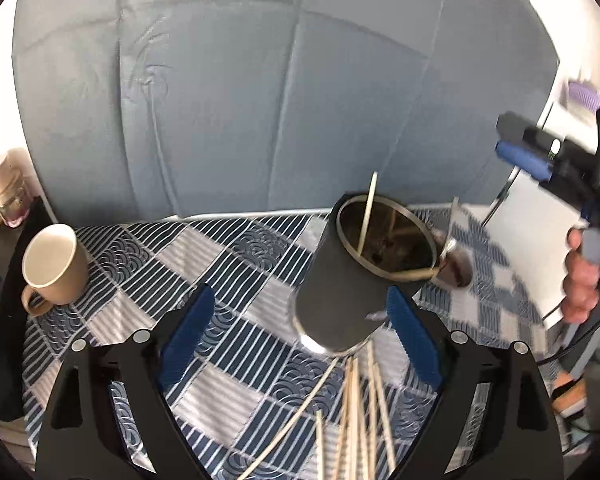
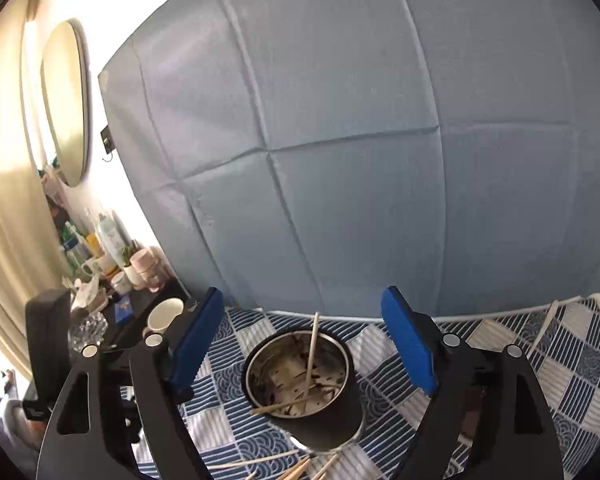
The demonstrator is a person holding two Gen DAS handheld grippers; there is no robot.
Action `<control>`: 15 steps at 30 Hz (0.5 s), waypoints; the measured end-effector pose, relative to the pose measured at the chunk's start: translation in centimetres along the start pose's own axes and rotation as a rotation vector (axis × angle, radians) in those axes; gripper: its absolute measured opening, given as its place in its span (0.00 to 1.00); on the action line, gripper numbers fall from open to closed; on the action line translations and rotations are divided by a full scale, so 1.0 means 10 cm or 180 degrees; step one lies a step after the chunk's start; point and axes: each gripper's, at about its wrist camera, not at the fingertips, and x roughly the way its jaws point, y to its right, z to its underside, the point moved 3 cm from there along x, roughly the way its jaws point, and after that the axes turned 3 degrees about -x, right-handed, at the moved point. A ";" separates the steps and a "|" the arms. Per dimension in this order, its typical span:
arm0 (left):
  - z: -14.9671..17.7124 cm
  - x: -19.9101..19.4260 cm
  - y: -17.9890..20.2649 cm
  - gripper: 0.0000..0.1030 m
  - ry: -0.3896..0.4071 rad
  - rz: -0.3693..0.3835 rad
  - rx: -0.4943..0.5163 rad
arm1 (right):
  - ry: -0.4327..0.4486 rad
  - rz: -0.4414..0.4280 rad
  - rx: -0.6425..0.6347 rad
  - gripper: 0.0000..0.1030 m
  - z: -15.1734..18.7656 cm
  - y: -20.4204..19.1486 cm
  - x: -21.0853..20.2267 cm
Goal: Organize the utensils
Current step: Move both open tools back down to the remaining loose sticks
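Observation:
A dark metal utensil holder [image 1: 340,292] stands on the blue-and-white checked cloth [image 1: 236,264], with a few pale chopsticks [image 1: 366,216] leaning inside it. Several more chopsticks [image 1: 356,412] lie loose on the cloth in front of it. My left gripper [image 1: 300,300] is open; the holder's base sits between its blue pads, close to the right pad [image 1: 412,332], and is not gripped. In the right wrist view my right gripper [image 2: 302,300] is open above the holder [image 2: 320,420], nothing between its fingers. The left wrist view shows it [image 1: 506,142] at the upper right, held by a hand [image 1: 580,284].
A beige mug [image 1: 54,264] stands at the cloth's left edge. A shiny dark rounded object [image 1: 456,268] lies behind the holder. A blue padded headboard [image 2: 340,140] rises behind. A dark side table [image 2: 140,320] with bottles and jars, and an oval mirror [image 2: 66,100], are at left.

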 end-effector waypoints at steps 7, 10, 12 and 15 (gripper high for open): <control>0.21 0.23 -0.03 0.87 -0.0439 -0.0213 0.0096 | -0.0211 0.0052 0.0053 0.81 0.16 -0.01 0.06; 0.37 0.35 -0.06 0.88 -0.0650 -0.0351 0.0152 | -0.0305 0.0122 0.0006 0.82 0.26 0.00 0.07; 0.45 0.44 -0.10 0.88 -0.0781 -0.0364 0.0123 | -0.0373 0.0163 -0.0016 0.82 0.32 0.02 0.09; 0.57 0.54 -0.12 0.88 -0.0926 -0.0371 0.0084 | -0.0457 0.0218 -0.0048 0.82 0.41 0.04 0.10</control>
